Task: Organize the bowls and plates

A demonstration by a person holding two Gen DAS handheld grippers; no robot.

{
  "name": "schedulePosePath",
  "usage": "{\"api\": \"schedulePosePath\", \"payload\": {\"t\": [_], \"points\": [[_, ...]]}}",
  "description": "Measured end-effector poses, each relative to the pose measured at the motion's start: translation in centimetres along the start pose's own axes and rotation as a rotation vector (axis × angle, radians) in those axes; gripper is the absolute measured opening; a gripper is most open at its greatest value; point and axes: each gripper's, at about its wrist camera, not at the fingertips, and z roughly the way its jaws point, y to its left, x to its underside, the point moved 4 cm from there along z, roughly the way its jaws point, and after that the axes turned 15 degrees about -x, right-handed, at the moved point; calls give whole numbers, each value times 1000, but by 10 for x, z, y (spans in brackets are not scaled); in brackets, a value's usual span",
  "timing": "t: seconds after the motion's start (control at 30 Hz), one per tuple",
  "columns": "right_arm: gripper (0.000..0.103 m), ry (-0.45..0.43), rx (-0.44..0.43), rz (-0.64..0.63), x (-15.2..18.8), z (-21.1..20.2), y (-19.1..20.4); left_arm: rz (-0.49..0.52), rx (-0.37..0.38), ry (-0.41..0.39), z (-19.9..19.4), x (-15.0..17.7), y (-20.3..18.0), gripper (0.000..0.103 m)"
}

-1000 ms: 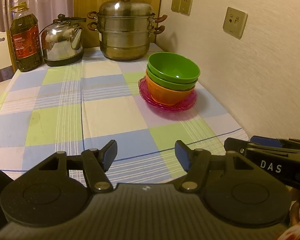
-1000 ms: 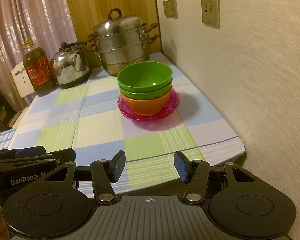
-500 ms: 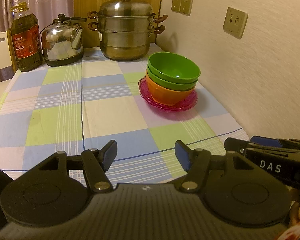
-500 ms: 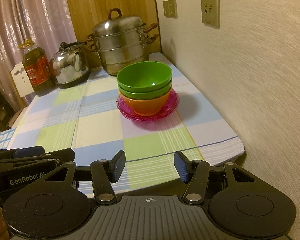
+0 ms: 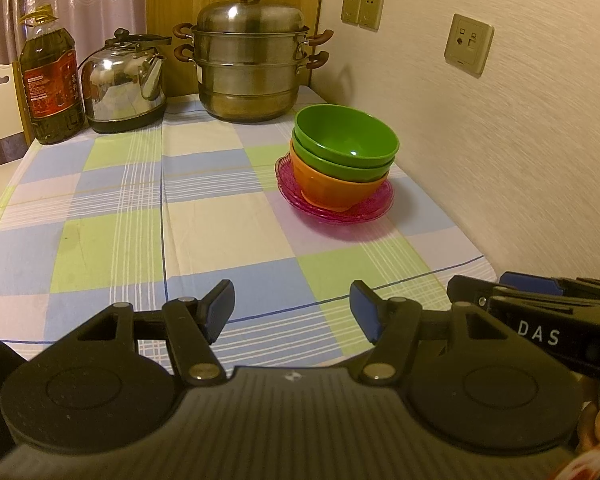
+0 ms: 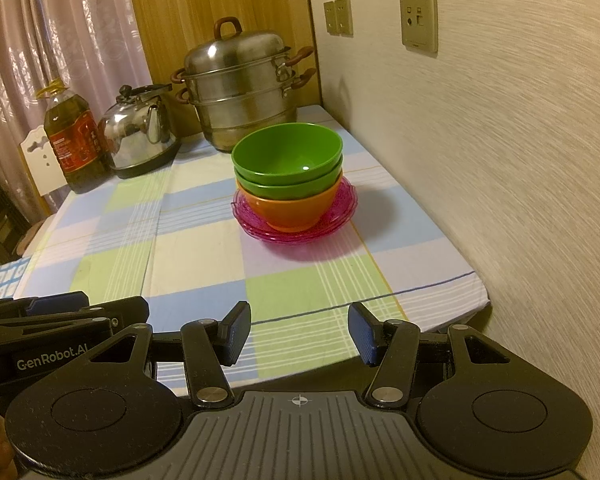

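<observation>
Holding as before, both grippers open, bowl stack [image 5: 342, 168] unmoved

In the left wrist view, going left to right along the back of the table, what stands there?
Oil bottle → kettle → steamer pot → stacked bowls on pink plates, nearer than the rest.

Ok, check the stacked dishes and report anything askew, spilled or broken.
Nothing stands out. Two green bowls sit nested in the orange bowl on the pink plates, with only a slight lean. No spill shows on the tablecloth.
</observation>
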Motion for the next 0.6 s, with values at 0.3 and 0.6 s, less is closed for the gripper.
{"api": "schedulePosePath", "payload": {"t": [0.3, 0.6], "points": [[54, 0, 0, 0, 0, 0, 0, 1, 3, -2, 0, 0, -1, 61], [54, 1, 0, 1, 0, 0, 0, 0, 4, -2, 0, 0, -1, 61]]}}
